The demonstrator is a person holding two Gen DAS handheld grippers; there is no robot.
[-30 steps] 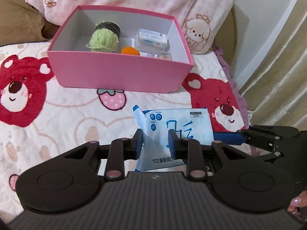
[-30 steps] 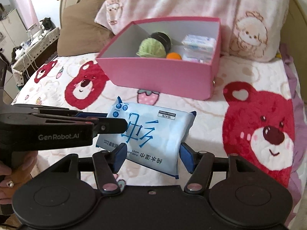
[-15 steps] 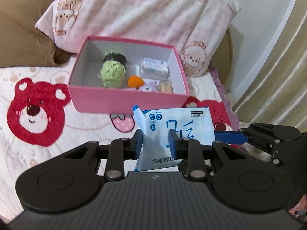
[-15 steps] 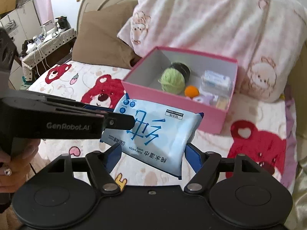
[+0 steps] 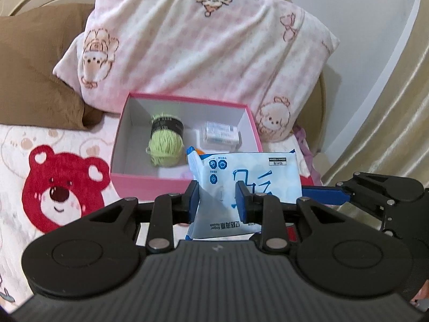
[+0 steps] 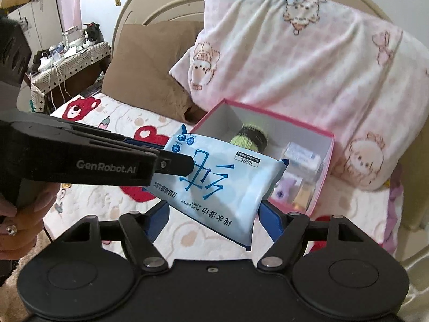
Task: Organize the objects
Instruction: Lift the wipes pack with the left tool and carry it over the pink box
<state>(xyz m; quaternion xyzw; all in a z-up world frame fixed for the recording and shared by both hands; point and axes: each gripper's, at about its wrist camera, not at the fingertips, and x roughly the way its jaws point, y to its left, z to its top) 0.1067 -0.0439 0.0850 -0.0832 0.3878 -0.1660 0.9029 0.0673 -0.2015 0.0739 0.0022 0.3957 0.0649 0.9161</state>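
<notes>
Left gripper [image 5: 217, 200] clamped on the near-left end of the wipes pack [image 5: 249, 185], right gripper [image 6: 213, 214] spread wide around its long sides and looking snug against them, pack held up in the air just in front of the pink box [image 5: 150, 185]. Best carried level over the near wall and lowered into the open spot right of the yarn [image 5: 165, 147], both ends let go together. Soft bear-print bedspread [image 5: 53, 193] underneath, big pink pillow [image 5: 203, 43] behind, cluttered side table [image 6: 67, 59] far left.

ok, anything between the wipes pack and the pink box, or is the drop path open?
Nothing visible blocks it. The wipes pack is held in the air by the left gripper and right gripper, near the pink box. The box is open-topped; yarn and small items sit inside, with bare floor at front left.
</notes>
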